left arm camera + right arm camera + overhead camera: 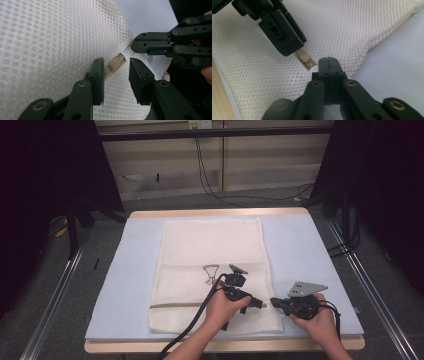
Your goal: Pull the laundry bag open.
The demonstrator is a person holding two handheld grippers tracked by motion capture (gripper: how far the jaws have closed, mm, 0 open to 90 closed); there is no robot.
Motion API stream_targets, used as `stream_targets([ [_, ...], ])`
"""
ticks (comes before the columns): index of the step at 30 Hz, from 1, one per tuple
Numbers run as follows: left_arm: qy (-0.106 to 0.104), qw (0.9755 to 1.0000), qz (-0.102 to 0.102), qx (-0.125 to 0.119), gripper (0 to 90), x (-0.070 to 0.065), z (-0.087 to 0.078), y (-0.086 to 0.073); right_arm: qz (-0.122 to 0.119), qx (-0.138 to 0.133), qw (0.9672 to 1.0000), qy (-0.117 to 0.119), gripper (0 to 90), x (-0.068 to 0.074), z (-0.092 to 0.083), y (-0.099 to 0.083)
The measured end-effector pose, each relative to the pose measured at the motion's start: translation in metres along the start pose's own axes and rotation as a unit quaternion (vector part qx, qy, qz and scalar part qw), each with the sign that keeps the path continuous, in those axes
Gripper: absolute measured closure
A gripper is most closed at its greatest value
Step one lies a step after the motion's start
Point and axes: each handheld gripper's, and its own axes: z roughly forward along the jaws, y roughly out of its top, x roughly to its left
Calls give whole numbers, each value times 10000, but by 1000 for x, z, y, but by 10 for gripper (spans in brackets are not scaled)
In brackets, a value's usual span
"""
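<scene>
Overhead, we see a mesh bag point(212, 270) lying flat on the blue mat point(310, 250), its zip line point(175, 305) running left to right across the near part. Both grippers meet at the zip's right end: the left gripper point(260, 305) points right, the right gripper point(273, 301) points left, tips almost touching. We judge the zip barely begun, nearly all its travel left

Next, the left gripper view: the left gripper point(116, 75) is open, jaws astride the beige slider point(117, 62) but not touching it. Just beyond the slider, the right gripper point(133, 45) is closed on the white tab point(127, 53) at the bag's edge

Lastly, the right gripper view: the right gripper point(328, 61) is clamped tight on the tab, the slider point(305, 58) just beyond its tips, and the left gripper's jaw hangs over the slider's far end. Gripping the slider looks to be the next step
</scene>
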Motion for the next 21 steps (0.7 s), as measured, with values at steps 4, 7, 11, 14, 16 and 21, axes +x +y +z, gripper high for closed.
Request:
stream_targets([
  [4,21,9998,-163,-101,691,-2,5,0,15,67,10000,25,900,0,1,0],
  [7,-41,9996,-243,-139,697,-2,8,0,5,89,10000,33,900,0,2,-1],
  [11,-43,9994,-314,-149,739,-1,10,0,40,89,9999,69,900,-1,3,-1],
  [14,-69,9989,-390,-249,749,-4,14,-1,83,84,9999,100,900,-1,3,-2],
  [16,-111,9990,-369,-206,753,-4,15,-1,95,87,9999,100,900,-1,3,-2],
  [21,-191,9978,-565,-280,798,-4,19,-1,118,90,9999,85,900,-1,4,-2],
])
